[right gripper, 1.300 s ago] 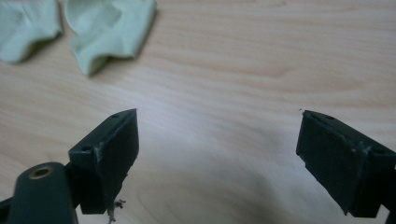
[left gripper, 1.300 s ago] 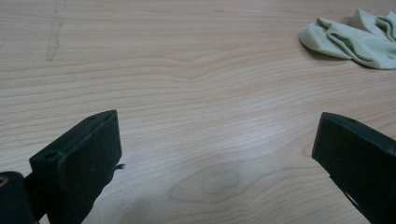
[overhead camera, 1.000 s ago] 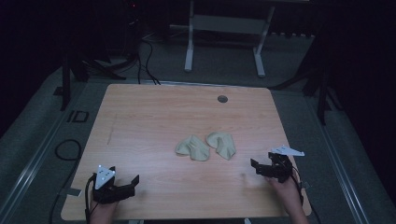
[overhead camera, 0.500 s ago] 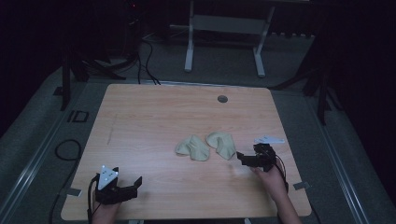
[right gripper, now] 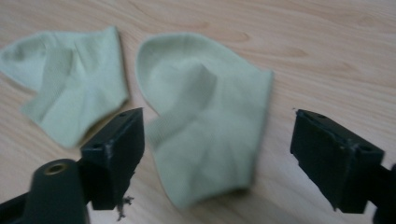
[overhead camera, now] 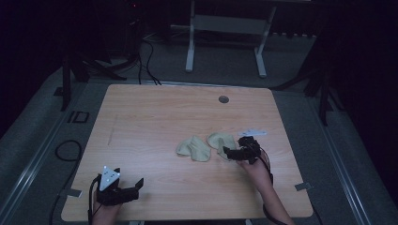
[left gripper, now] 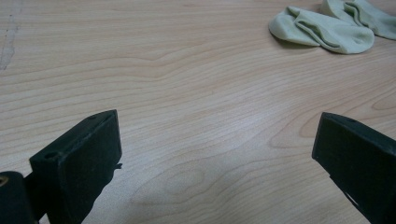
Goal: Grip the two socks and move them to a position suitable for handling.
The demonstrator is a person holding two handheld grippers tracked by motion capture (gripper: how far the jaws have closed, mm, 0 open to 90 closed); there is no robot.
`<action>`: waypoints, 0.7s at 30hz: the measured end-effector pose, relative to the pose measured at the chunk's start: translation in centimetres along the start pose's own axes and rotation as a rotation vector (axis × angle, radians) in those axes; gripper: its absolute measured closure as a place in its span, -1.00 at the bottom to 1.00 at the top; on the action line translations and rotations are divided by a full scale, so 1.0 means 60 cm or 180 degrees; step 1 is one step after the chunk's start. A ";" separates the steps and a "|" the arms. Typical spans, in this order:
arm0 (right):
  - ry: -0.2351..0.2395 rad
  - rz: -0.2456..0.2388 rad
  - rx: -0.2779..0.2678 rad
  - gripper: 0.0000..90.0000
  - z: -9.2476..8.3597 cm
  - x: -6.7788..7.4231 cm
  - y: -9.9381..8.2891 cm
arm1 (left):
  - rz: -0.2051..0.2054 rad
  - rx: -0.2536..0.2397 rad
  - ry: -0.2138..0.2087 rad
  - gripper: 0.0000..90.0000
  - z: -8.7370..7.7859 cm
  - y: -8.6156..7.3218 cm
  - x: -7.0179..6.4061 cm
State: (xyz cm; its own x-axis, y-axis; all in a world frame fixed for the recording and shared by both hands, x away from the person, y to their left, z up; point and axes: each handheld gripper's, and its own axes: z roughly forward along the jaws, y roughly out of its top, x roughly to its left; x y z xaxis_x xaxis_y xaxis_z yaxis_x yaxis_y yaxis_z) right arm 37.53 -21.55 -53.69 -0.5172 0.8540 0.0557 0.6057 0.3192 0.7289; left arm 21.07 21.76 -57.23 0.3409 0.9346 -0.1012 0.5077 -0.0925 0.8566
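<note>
Two pale green ankle socks lie side by side right of the table's middle: the left sock [overhead camera: 192,148] [right gripper: 70,88] and the right sock [overhead camera: 219,139] [right gripper: 210,116]. My right gripper [overhead camera: 228,153] [right gripper: 217,135] hovers at the right sock's near edge, pointing left. Its jaws stand wide on either side of that sock without pressing it, and they have just been closing a little. At the table's near left corner my left gripper [overhead camera: 137,188] [left gripper: 219,135] is open over bare wood. Both socks [left gripper: 322,30] lie far ahead of it.
The wooden table [overhead camera: 141,122] has a round cable hole [overhead camera: 223,99] near its far edge. A white-legged frame [overhead camera: 225,28] stands on the floor beyond it. Black cables [overhead camera: 145,51] trail on the grey floor at the far left.
My right gripper has moved left from the table's right side to the right sock's edge. The left gripper has stayed in place and the socks have not moved.
</note>
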 end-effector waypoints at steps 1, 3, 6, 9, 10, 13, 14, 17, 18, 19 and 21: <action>-0.0003 -0.0007 -0.0004 -0.56 0.004 0.002 0.004 | 0.0003 0.0005 -0.0005 -0.97 0.000 0.000 0.000; 0.0024 -0.0019 0.0016 -0.52 0.014 0.007 0.010 | 0.0006 0.0011 -0.0002 -0.97 -0.001 0.000 0.000; 0.0026 -0.0041 0.0045 -0.48 0.029 0.014 0.018 | 0.0001 0.0020 -0.0008 -0.97 0.000 -0.001 0.002; -0.0006 -0.0034 0.0056 -0.40 0.042 0.018 0.026 | -0.0014 0.0014 -0.0013 -0.97 0.000 0.000 0.003; -0.0008 -0.0023 0.0052 -0.40 0.047 0.017 0.029 | -0.0011 0.0017 -0.0014 -0.97 0.000 -0.001 0.004; -0.0074 0.0002 0.0080 -0.31 0.061 0.016 0.034 | -0.0019 0.0040 -0.0018 -0.97 0.000 -0.001 0.005; -0.0091 0.0005 0.0092 -0.27 0.066 0.015 0.035 | -0.0021 0.0040 -0.0022 -0.97 -0.001 -0.001 0.005; -0.0121 -0.0017 0.0165 -0.20 0.081 0.017 0.033 | -0.0024 0.0036 -0.0024 -0.97 -0.001 -0.001 0.005; -0.0106 -0.0048 0.0200 -0.19 0.086 0.018 0.031 | -0.0021 0.0038 -0.0018 -0.97 -0.001 -0.001 0.005; -0.0175 -0.0135 0.0177 -0.10 0.088 0.022 0.028 | -0.0024 0.0039 -0.0020 -0.97 -0.001 -0.002 0.005; -0.0220 -0.0258 0.0140 0.16 0.087 0.028 0.024 | -0.0031 0.0059 -0.0027 -0.97 -0.001 -0.003 0.005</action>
State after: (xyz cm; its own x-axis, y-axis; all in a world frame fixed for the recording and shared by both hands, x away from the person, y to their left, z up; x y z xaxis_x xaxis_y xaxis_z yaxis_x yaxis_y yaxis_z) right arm 40.66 -17.50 -56.10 -0.5235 0.8505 -0.0505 0.5903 0.4048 0.6984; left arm 21.01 22.09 -57.38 0.3425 0.9326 -0.1137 0.5256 -0.0899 0.8460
